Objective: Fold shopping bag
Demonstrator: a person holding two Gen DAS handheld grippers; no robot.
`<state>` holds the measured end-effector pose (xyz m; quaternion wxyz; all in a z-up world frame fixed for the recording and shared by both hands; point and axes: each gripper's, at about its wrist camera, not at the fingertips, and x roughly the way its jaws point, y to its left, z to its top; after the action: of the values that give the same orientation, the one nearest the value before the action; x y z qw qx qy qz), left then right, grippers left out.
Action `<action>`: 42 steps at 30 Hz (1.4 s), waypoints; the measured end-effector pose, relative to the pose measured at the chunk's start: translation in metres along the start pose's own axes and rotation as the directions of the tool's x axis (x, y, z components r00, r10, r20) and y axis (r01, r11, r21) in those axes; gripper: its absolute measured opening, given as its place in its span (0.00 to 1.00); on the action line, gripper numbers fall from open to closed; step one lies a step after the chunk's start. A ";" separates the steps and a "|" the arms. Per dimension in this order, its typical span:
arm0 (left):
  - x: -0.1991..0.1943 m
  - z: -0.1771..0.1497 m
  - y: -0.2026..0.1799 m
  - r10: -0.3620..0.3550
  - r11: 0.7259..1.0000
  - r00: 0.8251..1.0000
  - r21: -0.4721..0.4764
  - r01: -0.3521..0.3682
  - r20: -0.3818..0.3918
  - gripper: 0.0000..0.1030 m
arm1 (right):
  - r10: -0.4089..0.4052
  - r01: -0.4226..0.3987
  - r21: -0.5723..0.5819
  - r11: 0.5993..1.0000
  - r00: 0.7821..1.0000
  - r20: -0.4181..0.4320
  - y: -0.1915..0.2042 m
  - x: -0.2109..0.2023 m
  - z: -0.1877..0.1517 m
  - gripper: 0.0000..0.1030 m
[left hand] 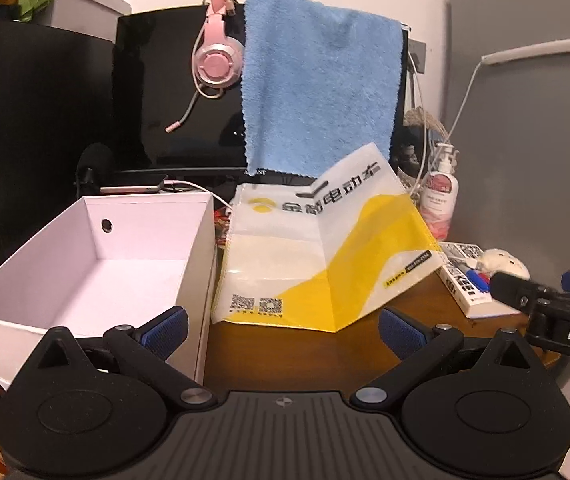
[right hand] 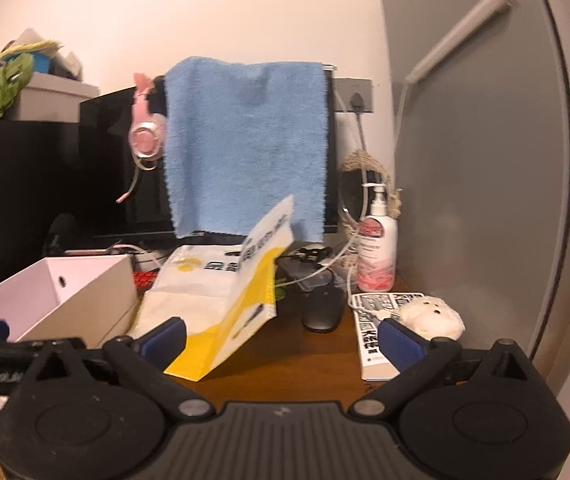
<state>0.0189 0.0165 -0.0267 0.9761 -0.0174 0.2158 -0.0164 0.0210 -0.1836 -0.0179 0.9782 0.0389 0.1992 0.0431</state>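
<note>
- Closest in, the left gripper [left hand: 283, 330] hangs above the wooden desk [left hand: 285, 356], blue-padded fingers [left hand: 167, 330] spread wide, nothing between them.
- Same story from the right wrist: the right gripper [right hand: 281, 340] has its jaws well apart and empty, low over the desk.
- In the left view the right gripper's black body [left hand: 545, 304] pokes in from the right edge, clear of the bag.
- Just ahead sits the shopping bag [left hand: 325, 256], white and yellow with dark lettering and two QR codes; neither gripper touches it.
- The bag is half-folded: its left panel lies fairly flat, its right panel is raised along a centre crease, its near edge on the desk.
- Touching or just beside the bag's left edge stands an open white box [left hand: 97, 264], empty inside, with a round hole in its back wall.
- On the right, a white booklet [right hand: 373, 332] with a small cream plush toy [right hand: 433, 316] on it, and a black mouse [right hand: 323, 312] between booklet and bag.
- Further back, a pump bottle [right hand: 377, 252] with a pink label.
- At the rear, a black monitor [left hand: 173, 100] with a blue towel [left hand: 317, 84] draped over its top and pink headphones [left hand: 217, 56] hanging beside the towel.
</note>
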 end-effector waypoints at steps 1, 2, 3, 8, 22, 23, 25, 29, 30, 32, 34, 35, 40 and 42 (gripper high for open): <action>0.000 -0.001 0.000 0.000 1.000 1.000 0.001 0.000 0.017 1.00 | 0.003 -0.003 0.011 1.000 1.000 -0.009 -0.002 0.003 -0.001 0.99; -0.001 -0.003 -0.001 0.009 1.000 0.999 -0.001 -0.009 0.035 1.00 | 0.006 -0.006 0.022 1.000 1.000 -0.017 -0.005 0.006 -0.002 0.99; -0.001 -0.005 -0.001 0.018 1.000 0.998 -0.003 -0.018 0.052 1.00 | 0.010 -0.009 0.033 0.999 1.000 -0.026 -0.007 0.010 -0.004 0.99; 0.004 -0.009 -0.003 0.037 0.999 0.995 0.032 -0.040 0.088 1.00 | 0.055 -0.053 0.049 0.997 0.998 -0.029 -0.021 0.024 -0.014 0.99; 0.027 -0.028 0.000 -0.075 0.996 0.994 0.060 0.070 0.081 1.00 | 0.232 -0.246 0.132 0.960 0.966 0.112 -0.059 0.056 -0.039 0.99; 0.027 -0.028 0.001 -0.095 0.994 0.991 0.055 0.090 0.090 1.00 | 0.236 -0.250 0.140 0.958 0.965 0.112 -0.061 0.060 -0.036 0.99; 0.028 -0.029 0.002 -0.104 0.994 0.990 0.047 0.100 0.096 1.00 | 0.236 -0.251 0.126 0.960 0.964 0.118 -0.058 0.069 -0.029 0.93; 0.030 -0.030 -0.003 -0.072 0.993 0.992 0.096 0.062 0.101 0.99 | 0.259 -0.271 0.121 0.955 0.960 0.105 -0.049 0.094 -0.011 0.82; 0.029 -0.030 -0.002 -0.076 0.993 0.991 0.096 0.065 0.107 0.99 | 0.268 -0.278 0.128 0.952 0.959 0.091 -0.047 0.101 -0.008 0.75; 0.028 -0.031 0.001 -0.094 0.993 0.988 0.079 0.084 0.124 0.99 | 0.281 -0.287 0.142 0.947 0.958 0.060 -0.043 0.116 0.000 0.54; 0.027 -0.033 0.003 -0.104 0.993 0.984 0.077 0.094 0.144 0.99 | 0.291 -0.293 0.144 0.945 0.956 0.034 -0.041 0.128 -0.001 0.16; 0.027 -0.034 0.004 -0.104 0.993 0.983 0.078 0.093 0.151 0.99 | 0.296 -0.296 0.144 0.944 0.955 0.022 -0.040 0.134 -0.001 0.09; 0.031 -0.035 0.009 -0.168 0.985 0.979 0.066 0.161 0.114 0.99 | 0.294 -0.288 0.179 0.941 0.956 -0.007 -0.053 0.130 -0.009 0.05; 0.030 -0.035 0.010 -0.212 0.977 0.972 0.055 0.207 0.100 0.99 | 0.300 -0.288 0.213 0.934 0.954 -0.025 -0.065 0.123 -0.015 0.05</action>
<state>0.0315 0.0245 -0.0719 0.9791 -0.0192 0.1608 -0.1232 0.1321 -0.2347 -0.0852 0.9453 0.1683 0.2225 0.1691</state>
